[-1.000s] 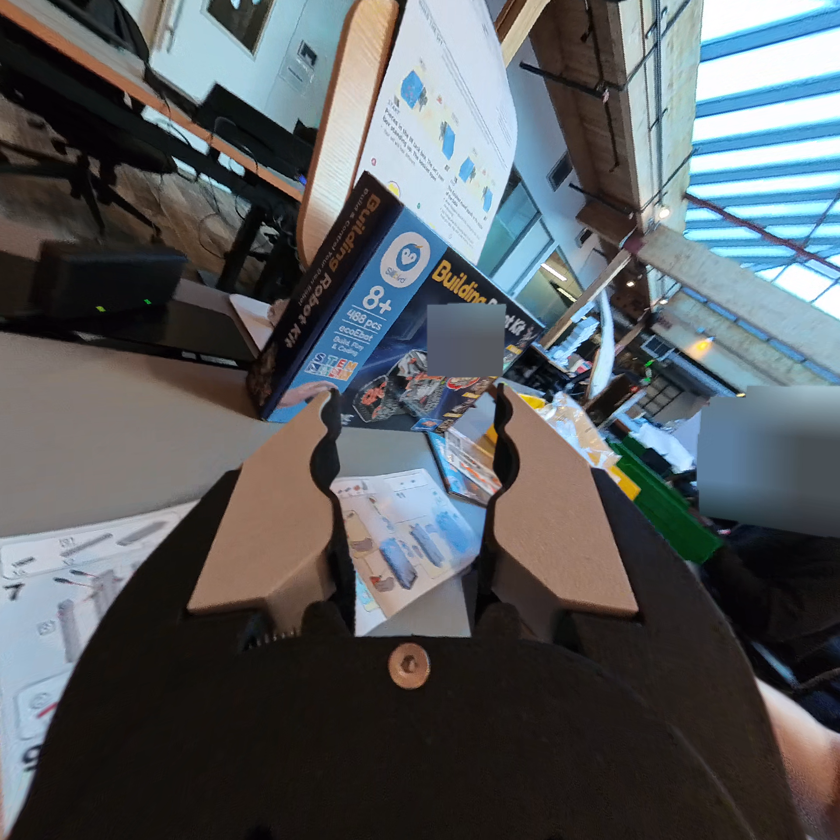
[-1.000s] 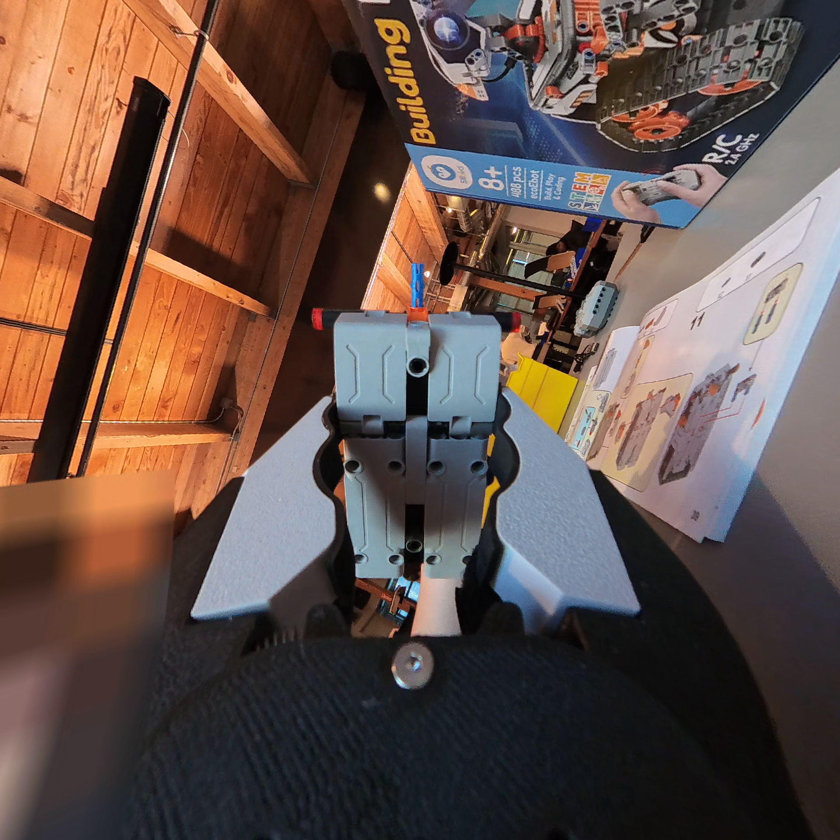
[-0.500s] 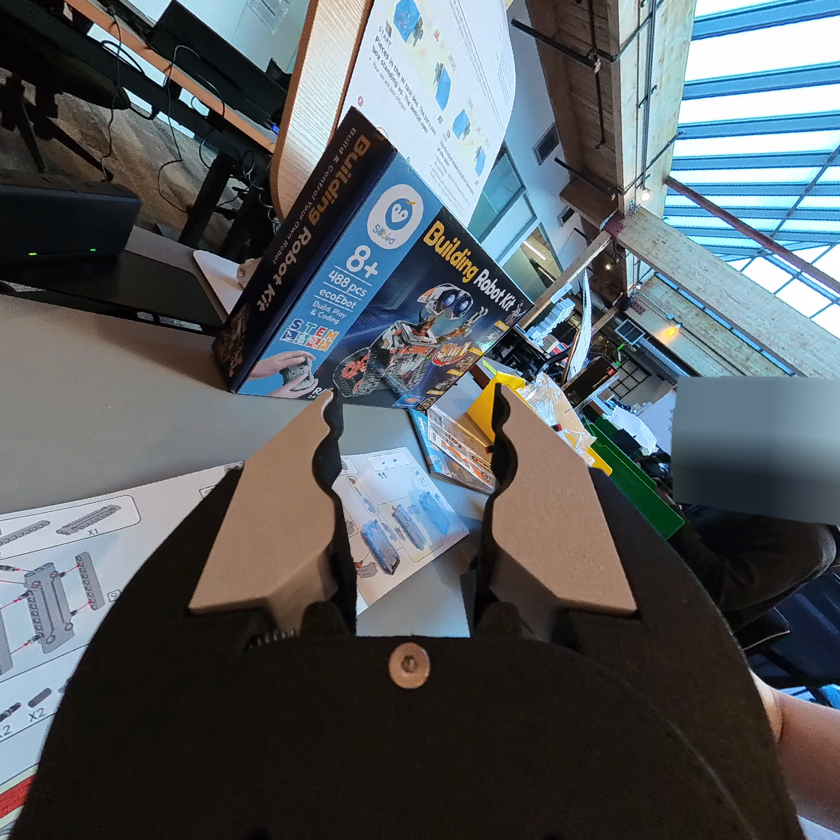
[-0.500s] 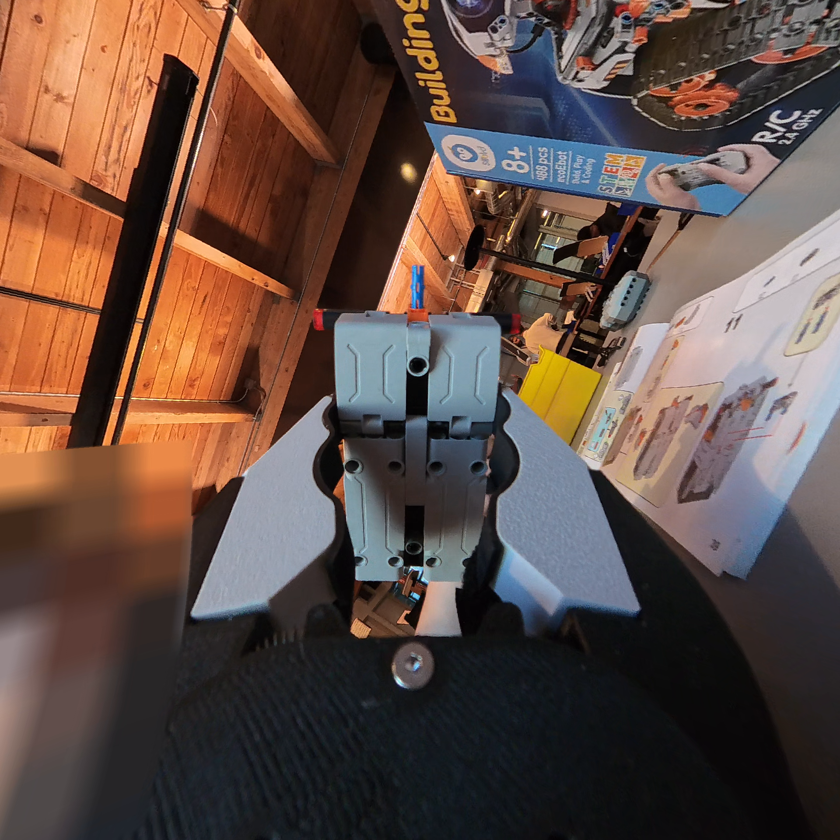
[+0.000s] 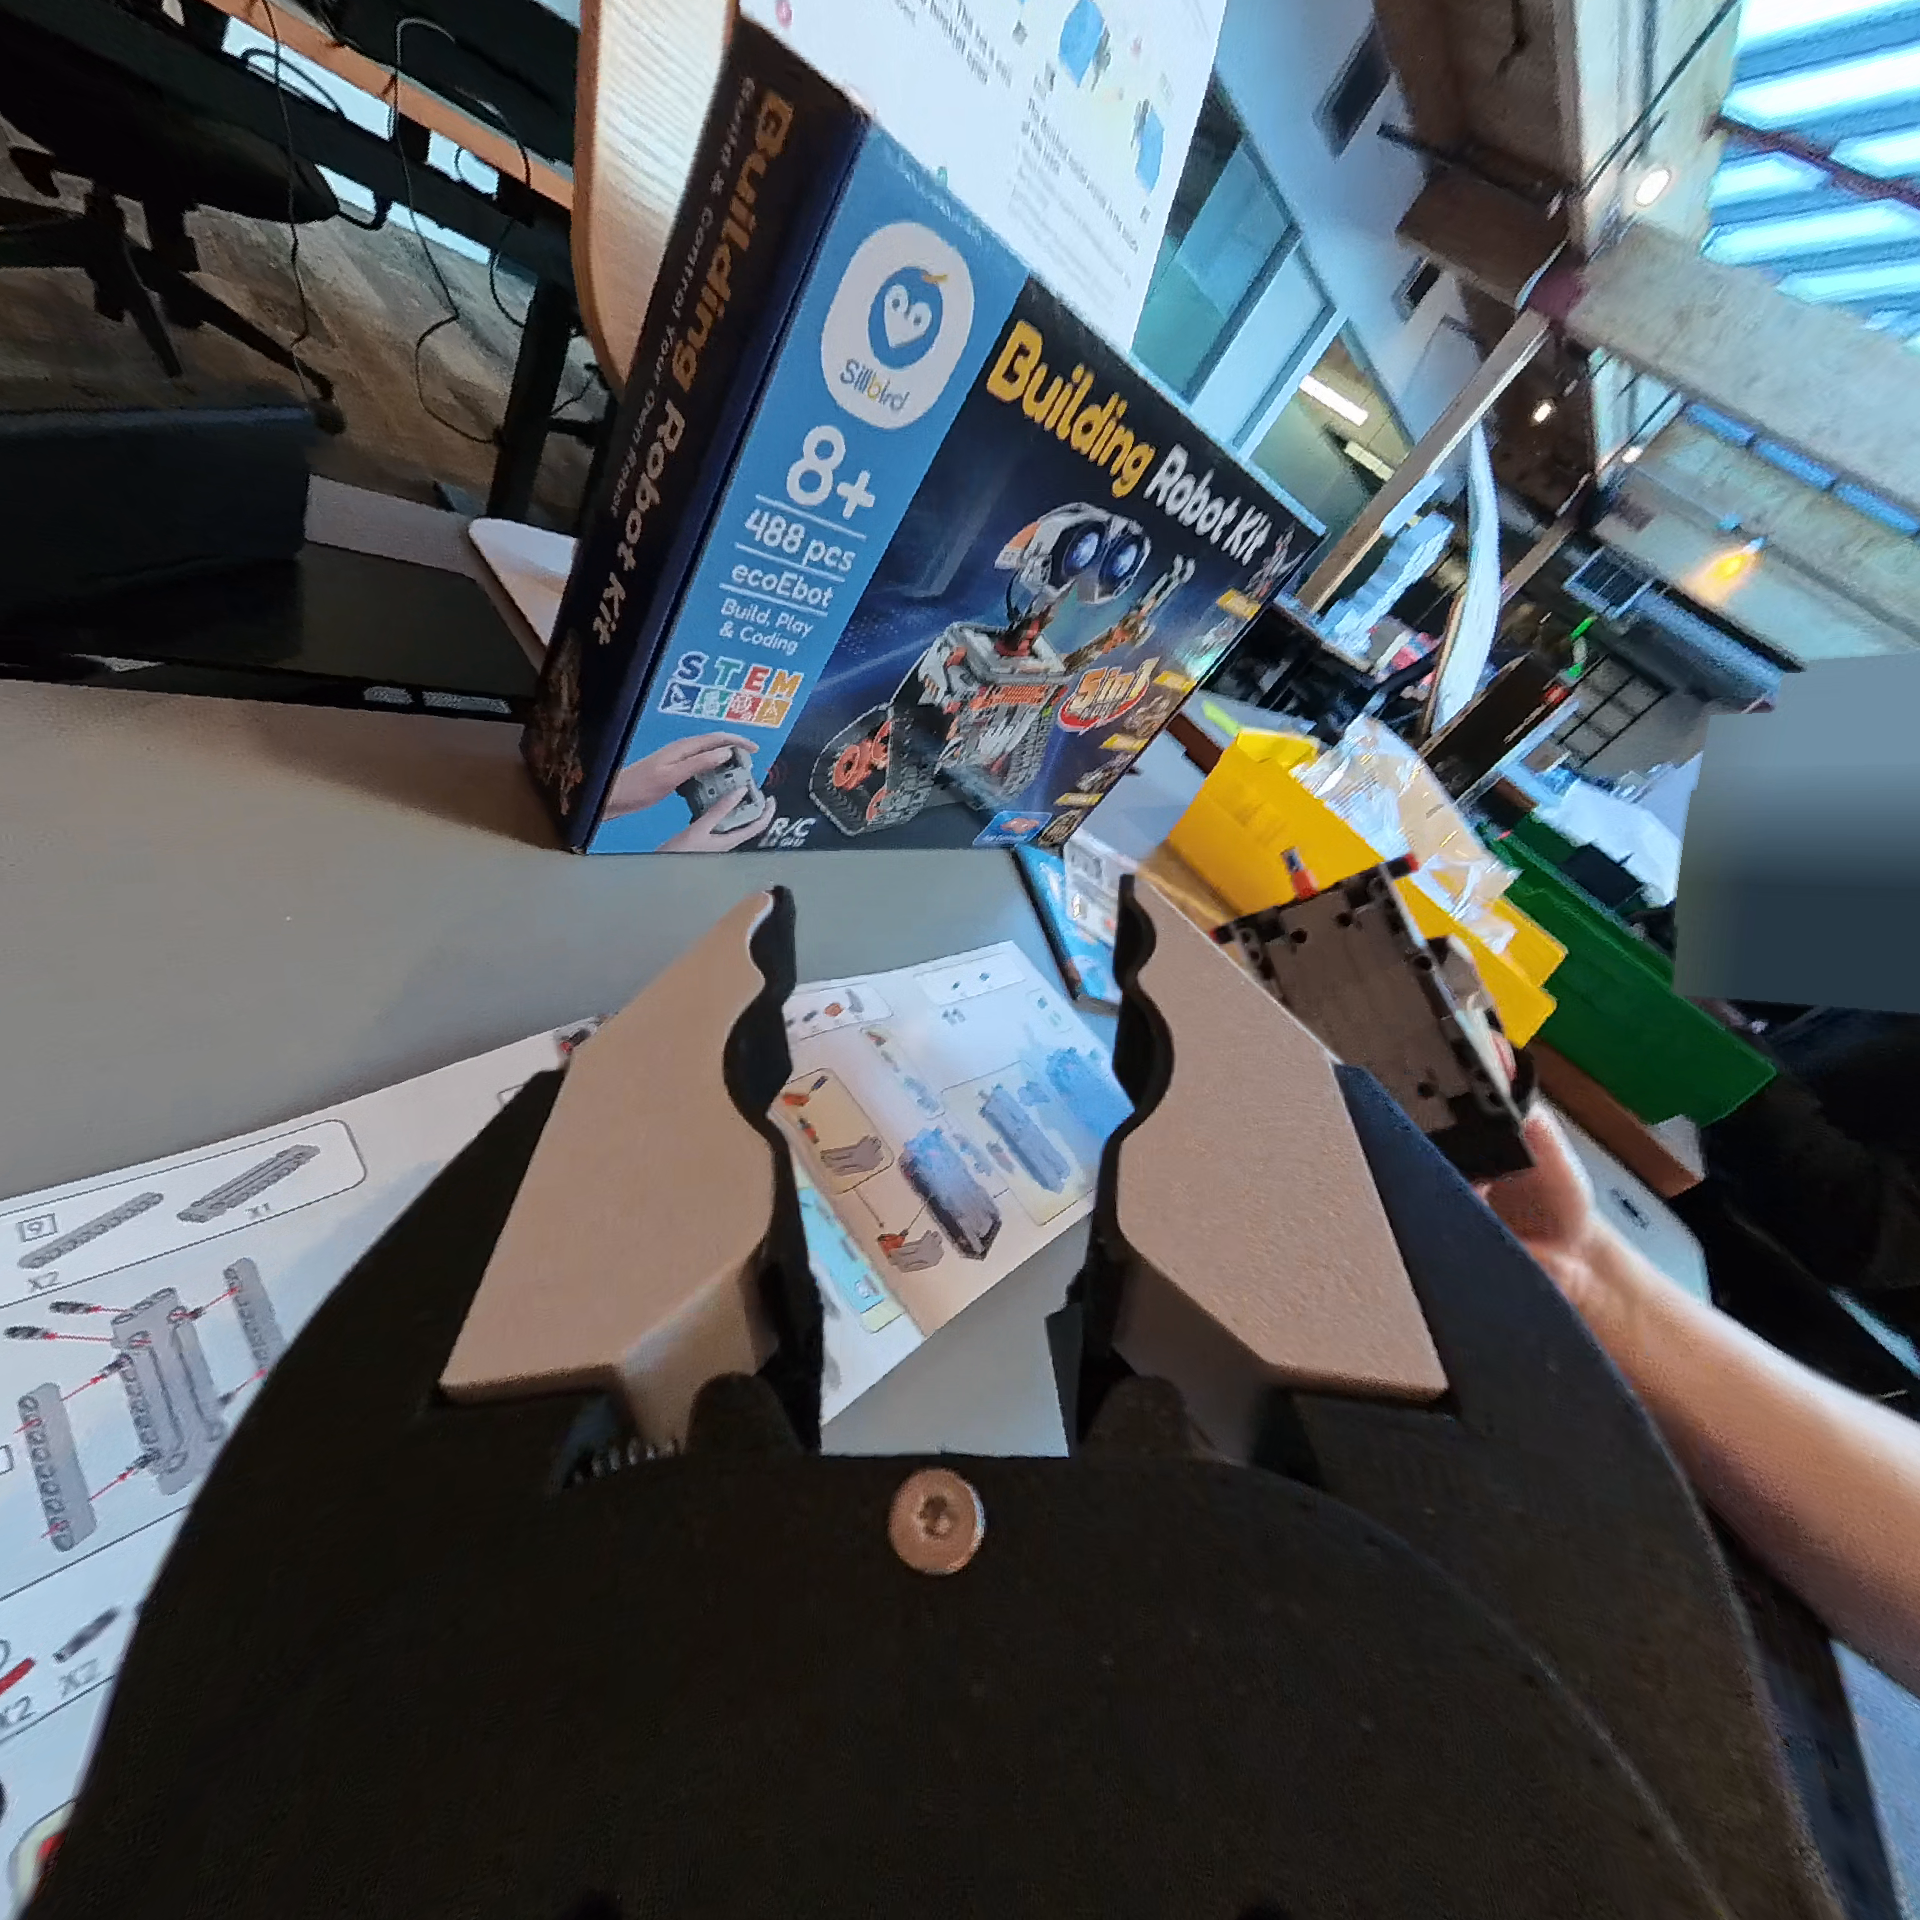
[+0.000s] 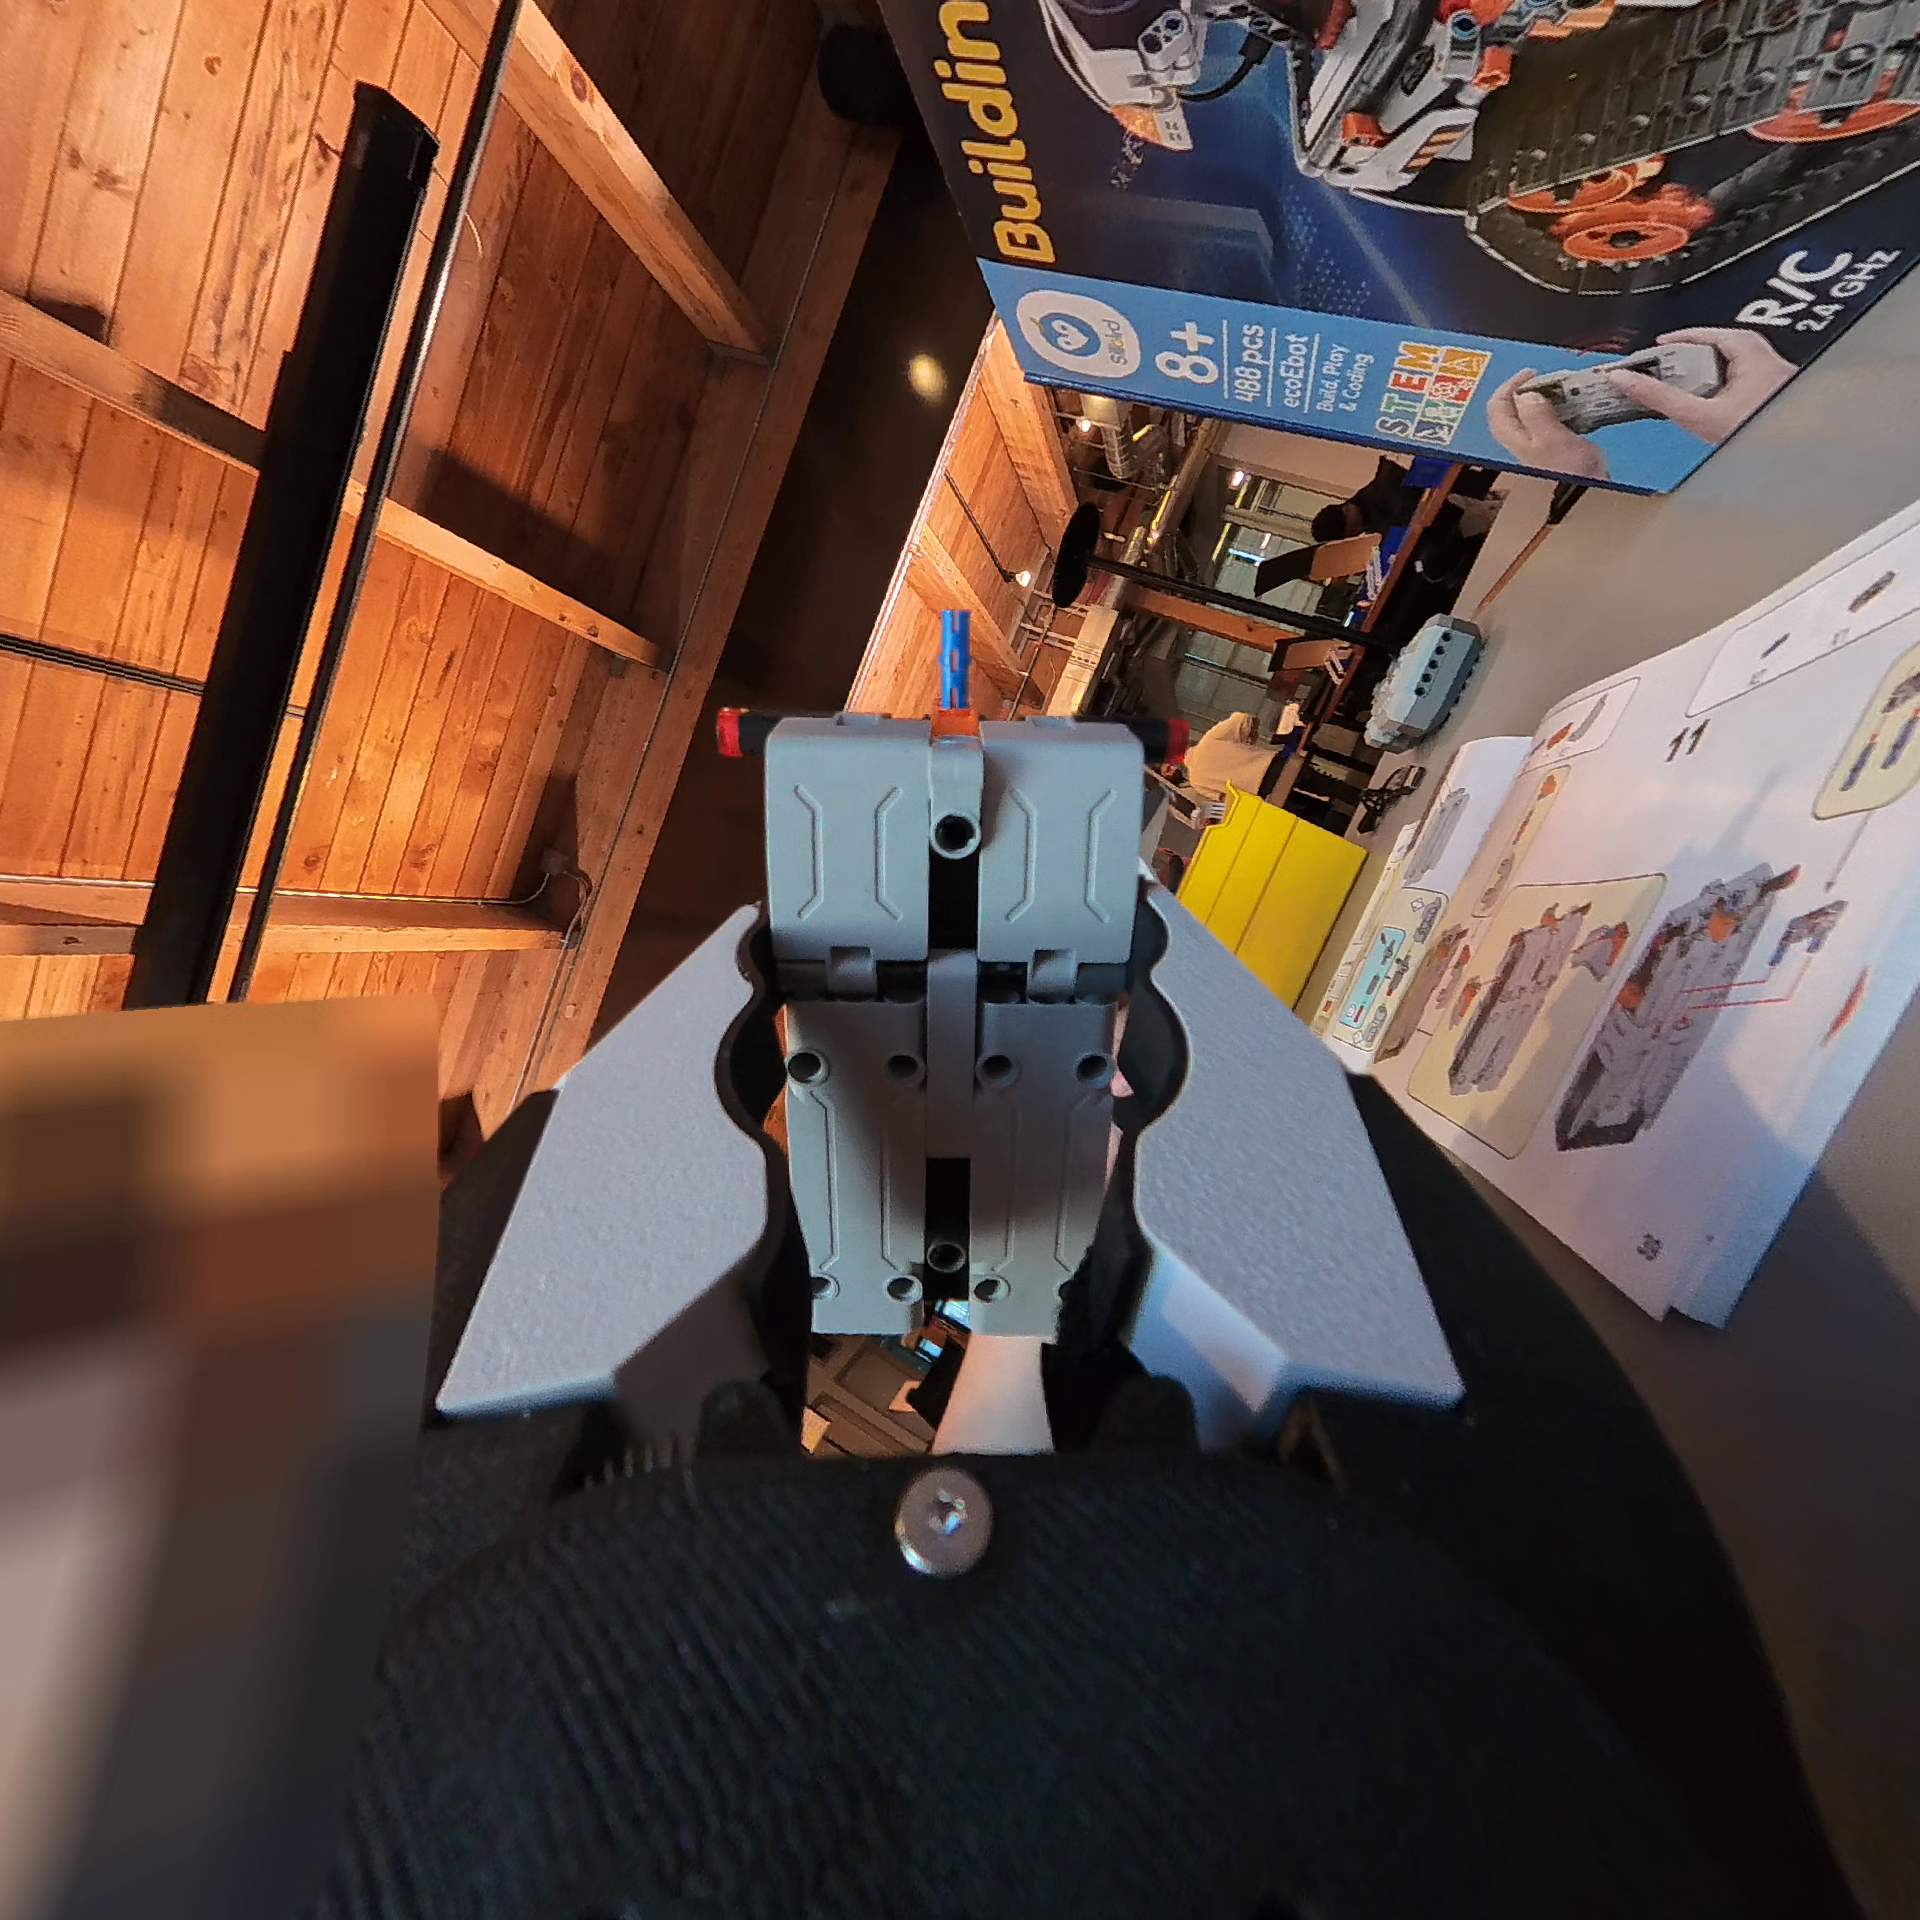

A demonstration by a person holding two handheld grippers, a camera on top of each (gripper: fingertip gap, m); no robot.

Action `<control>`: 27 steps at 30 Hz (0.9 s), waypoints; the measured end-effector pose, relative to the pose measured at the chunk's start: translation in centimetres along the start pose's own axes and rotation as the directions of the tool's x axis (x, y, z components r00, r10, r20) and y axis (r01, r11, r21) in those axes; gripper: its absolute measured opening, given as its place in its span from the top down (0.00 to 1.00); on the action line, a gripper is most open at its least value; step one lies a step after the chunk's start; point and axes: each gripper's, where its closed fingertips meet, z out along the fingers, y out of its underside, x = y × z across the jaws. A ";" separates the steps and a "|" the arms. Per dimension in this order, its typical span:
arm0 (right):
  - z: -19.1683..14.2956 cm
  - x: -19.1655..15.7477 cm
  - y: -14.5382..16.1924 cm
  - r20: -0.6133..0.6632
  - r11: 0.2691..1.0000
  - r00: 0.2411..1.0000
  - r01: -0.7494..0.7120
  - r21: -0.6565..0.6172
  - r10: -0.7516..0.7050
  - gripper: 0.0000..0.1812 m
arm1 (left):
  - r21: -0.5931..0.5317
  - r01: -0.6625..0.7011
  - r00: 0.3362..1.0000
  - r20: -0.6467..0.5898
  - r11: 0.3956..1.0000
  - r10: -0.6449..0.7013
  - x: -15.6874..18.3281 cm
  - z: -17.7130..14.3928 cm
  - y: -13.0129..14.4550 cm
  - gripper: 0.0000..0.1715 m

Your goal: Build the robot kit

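One grey bench [image 5: 260, 883] is carrying everything, with the blue robot kit box [image 5: 831, 520] standing upright on it as the landmark. Instruction sheets are lying flat in front of the box: an open booklet [image 5: 935, 1122] just below its front face, and a larger parts sheet [image 5: 156, 1299] further out to the box's left. A yellow bin [image 5: 1278, 831] and a green bin [image 5: 1621, 997] are sitting to the right of the box, with clear bags lying on the yellow one.

The left tool [image 5: 951, 914] is hovering over the booklet in front of the box, its jaws standing wide apart and gripping nothing.

The right tool [image 6: 951, 914] is clamping its jaws on both sides of a grey brick assembly [image 6: 945, 1018], holding it in the air off the bench, right of the box.

Change: that assembly [image 5: 1371, 997] is now showing in the left wrist view, right of the box and in front of the yellow bin, where a second ago it was out of that view. The box is also looming larger there, so the left tool is moving closer to it. The right tool's grip is looking unchanged.

Small bits: a blue pin [image 6: 953, 655] is sticking out of the assembly's far end, with red pin ends [image 6: 736, 730] poking out at the sides.
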 end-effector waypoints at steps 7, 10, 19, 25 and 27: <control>0.0 0.3 0.1 -0.018 1.000 1.000 -0.003 -0.005 0.003 0.65 | -0.026 -0.017 1.000 0.002 1.000 0.017 0.2 0.3 0.5 0.65; 0.0 0.2 0.1 -0.017 1.000 1.000 0.001 -0.005 -0.001 0.65 | -0.026 -0.044 0.999 0.031 0.999 0.045 -0.1 0.1 0.3 0.65; 0.2 0.0 0.4 -0.028 0.999 0.999 0.037 -0.027 -0.037 0.65 | 0.013 0.045 0.998 -0.041 0.999 -0.045 0.4 -0.2 -0.3 0.67; 0.2 -0.1 0.6 -0.020 1.000 1.000 0.011 -0.019 -0.011 0.65 | 0.032 0.085 0.994 -0.071 0.996 -0.083 0.7 -0.5 -0.8 0.67; 0.3 0.0 0.7 -0.026 1.000 1.000 0.011 -0.022 -0.011 0.65 | 0.040 0.088 0.994 -0.070 0.995 -0.085 0.6 -0.6 -1.0 0.67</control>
